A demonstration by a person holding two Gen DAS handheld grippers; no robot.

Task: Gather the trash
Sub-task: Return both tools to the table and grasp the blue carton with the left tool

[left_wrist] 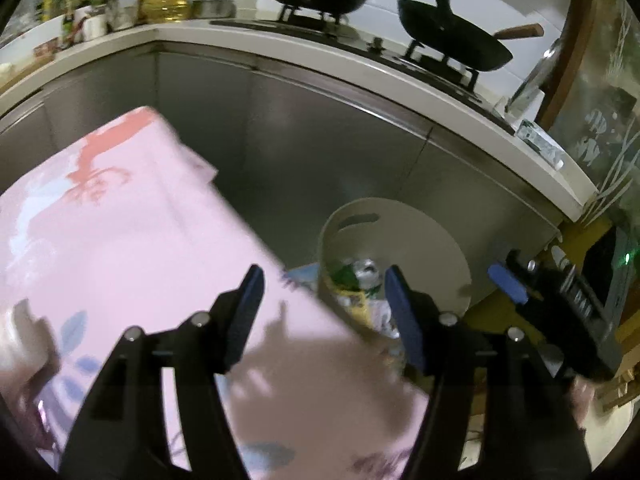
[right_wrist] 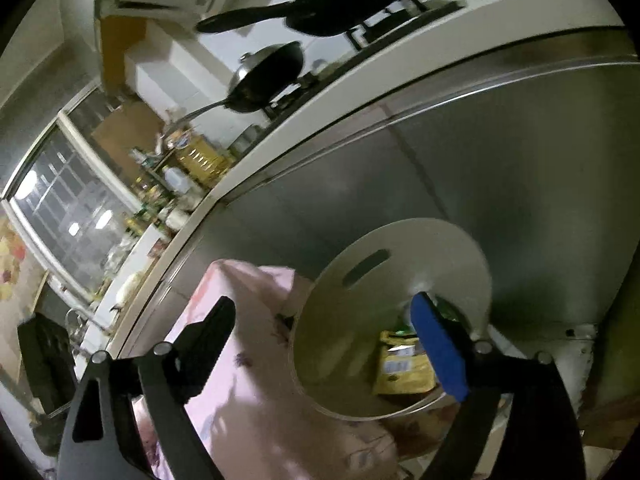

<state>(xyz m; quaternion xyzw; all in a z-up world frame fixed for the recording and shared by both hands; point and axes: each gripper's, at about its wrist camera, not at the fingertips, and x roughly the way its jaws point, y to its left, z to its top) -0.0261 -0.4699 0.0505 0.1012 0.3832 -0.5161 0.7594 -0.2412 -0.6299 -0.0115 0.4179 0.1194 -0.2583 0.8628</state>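
Observation:
A cream round trash bin (left_wrist: 424,240) stands on the floor beside the table; it also shows in the right wrist view (right_wrist: 332,344). Inside it lie a crushed can (left_wrist: 366,270) and a yellow wrapper (right_wrist: 400,364). My left gripper (left_wrist: 324,292) is open and empty, over the table's edge next to the bin. My right gripper (right_wrist: 324,328) is open and empty, just above the bin's mouth; it also shows in the left wrist view (left_wrist: 520,284) to the right of the bin.
A pink flowered cloth (left_wrist: 140,260) covers the table at the left. Steel cabinet fronts (left_wrist: 320,152) stand behind the bin. Two black pans (left_wrist: 452,44) sit on the stove above. Bottles and jars (right_wrist: 180,176) crowd the counter's far end.

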